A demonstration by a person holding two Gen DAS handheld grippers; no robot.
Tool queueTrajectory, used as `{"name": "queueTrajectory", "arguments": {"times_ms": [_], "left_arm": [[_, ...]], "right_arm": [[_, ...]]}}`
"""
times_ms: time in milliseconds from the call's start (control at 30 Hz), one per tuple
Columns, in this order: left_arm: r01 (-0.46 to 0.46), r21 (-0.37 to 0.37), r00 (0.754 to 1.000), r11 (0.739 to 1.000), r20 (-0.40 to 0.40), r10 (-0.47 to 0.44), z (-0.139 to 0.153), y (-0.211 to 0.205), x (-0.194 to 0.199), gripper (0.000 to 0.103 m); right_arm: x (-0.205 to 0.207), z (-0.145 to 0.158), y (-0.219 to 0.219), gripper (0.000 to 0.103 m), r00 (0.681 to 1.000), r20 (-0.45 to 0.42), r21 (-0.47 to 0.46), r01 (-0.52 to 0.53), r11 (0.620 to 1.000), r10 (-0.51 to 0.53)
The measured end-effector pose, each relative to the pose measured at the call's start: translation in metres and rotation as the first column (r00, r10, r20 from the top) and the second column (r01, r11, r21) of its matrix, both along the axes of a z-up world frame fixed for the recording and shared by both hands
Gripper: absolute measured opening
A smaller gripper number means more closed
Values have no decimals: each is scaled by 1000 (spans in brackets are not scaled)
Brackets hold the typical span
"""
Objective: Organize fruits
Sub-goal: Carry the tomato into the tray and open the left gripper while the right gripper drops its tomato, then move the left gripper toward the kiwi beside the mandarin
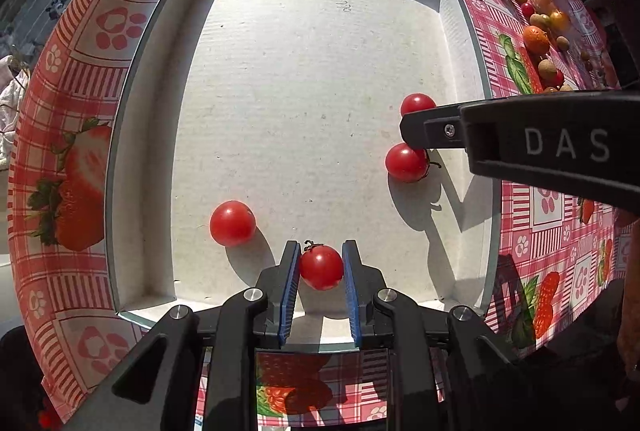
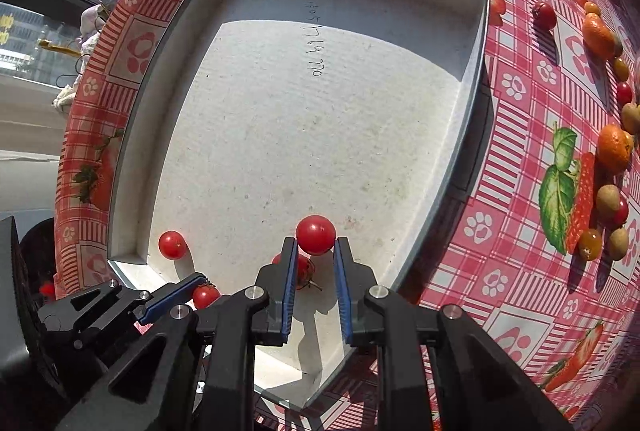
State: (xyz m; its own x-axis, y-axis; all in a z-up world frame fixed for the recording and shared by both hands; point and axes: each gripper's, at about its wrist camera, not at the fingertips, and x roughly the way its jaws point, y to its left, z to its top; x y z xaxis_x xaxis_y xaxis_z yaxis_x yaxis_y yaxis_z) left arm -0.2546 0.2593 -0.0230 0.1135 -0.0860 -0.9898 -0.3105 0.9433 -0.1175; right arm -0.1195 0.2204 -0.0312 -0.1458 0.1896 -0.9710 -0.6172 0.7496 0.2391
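A shallow white cardboard tray (image 1: 304, 79) lies on the strawberry tablecloth; it also shows in the right wrist view (image 2: 280, 135). My left gripper (image 1: 321, 263) is shut on a cherry tomato (image 1: 322, 267) low over the tray's near edge. My right gripper (image 2: 316, 249) is shut on a cherry tomato (image 2: 316, 235) over the tray's right side; it shows in the left wrist view (image 1: 416, 129) with that tomato (image 1: 418, 105) behind its finger. Loose tomatoes lie in the tray: one at the near left (image 1: 233, 223), one under my right gripper (image 1: 407, 163).
Several loose fruits lie on the cloth right of the tray: small oranges (image 2: 613, 149), red cherry tomatoes (image 2: 544, 15), yellow tomatoes (image 2: 590, 245) and tan round fruits (image 2: 608, 199). The table edge runs along the left, with a window scene beyond.
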Motion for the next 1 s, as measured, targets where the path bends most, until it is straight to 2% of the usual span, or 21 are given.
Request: {"name": "queueTrajectory", "arguments": {"times_ms": [133,167,200,233,267,300,400,467,533,667,767,1000], "left_arm": [[5,6,1000,1000,-4,-5,-1,2,-2,22],[7,8,1000,1000,-5,-7,-1,2,-2,23],[8,10,1000,1000,-7,-8,-2,0,-1,27],[6,17,1000,1000,-8,-6,-2,0,1,51],[0,33,1000,999,-1,0,0,3,1,74],[-8,56,1000,998,18,7,4,4,1,76],[-6,52,1000,999,14,5,9,6,3,76],[-7,54,1000,999,15,6,12,7,3,76],[-7,57,1000,998,20,6,17,9,2,76],[-5,66,1000,998,26,3,28,10,6,76],[8,72,999,997,41,-11,38,7,11,76],[111,85,990,990,77,-118,56,-26,28,76]], "right_arm": [[2,-2,4,22,1000,-7,-1,-2,1000,2],[2,-2,4,24,1000,-9,-1,0,1000,0],[2,-2,4,31,1000,-11,-2,3,1000,-3],[2,-2,5,41,1000,-14,-3,4,1000,-4],[2,-1,4,44,1000,-14,-4,4,1000,-5],[2,-1,4,45,1000,-15,1,4,1000,-4],[1,2,3,51,1000,-16,12,2,1000,-2],[-1,8,-1,62,1000,-22,32,8,999,-7],[1,15,-4,80,1000,-21,50,17,999,-16],[4,32,-12,87,999,-5,74,38,997,-38],[8,45,-22,88,998,16,99,56,994,-58],[25,62,-71,88,984,33,104,169,980,-173]]}}
